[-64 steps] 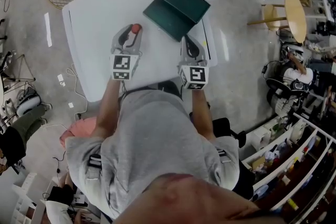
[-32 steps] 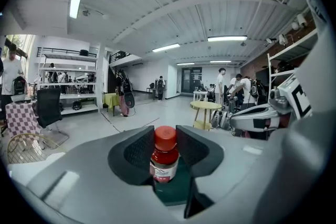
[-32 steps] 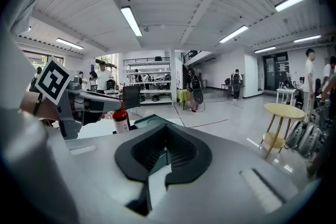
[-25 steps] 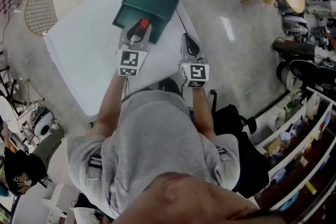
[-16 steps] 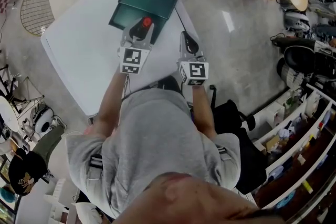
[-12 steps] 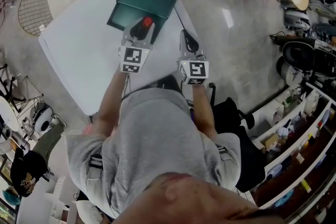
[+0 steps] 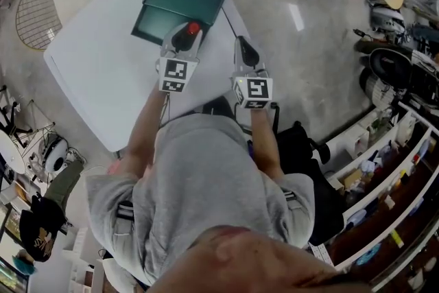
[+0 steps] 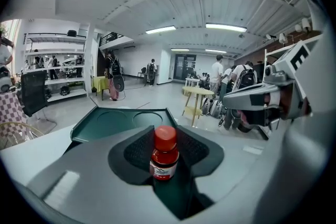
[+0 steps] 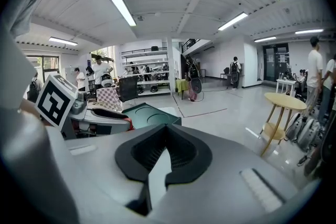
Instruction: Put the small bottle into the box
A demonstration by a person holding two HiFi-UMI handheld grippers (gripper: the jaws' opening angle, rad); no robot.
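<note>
"Look, the left gripper (image 7: pixel 186 35) has come over to the box (image 7: pixel 180 0)!"

"Yes. Before, it was over the white table (image 7: pixel 103 79), out at the box's 8 o'clock. Now it hangs by the box's 5 o'clock corner."

"What is it holding?"

"It has the small bottle (image 8: pixel 165 153). Its jaws squeeze it from both sides, and it stands straight up."

"What does it look like?"

"It has a bright red cap, a dark red body and a white label."

"And the box?"

"It's dark green and open, with two round dips (image 8: pixel 110 115) inside."

"And the right gripper (image 7: pixel 244 51)?"

"It's at the left one's 3 o'clock. Its jaws are pressed together with nothing in them."
</note>
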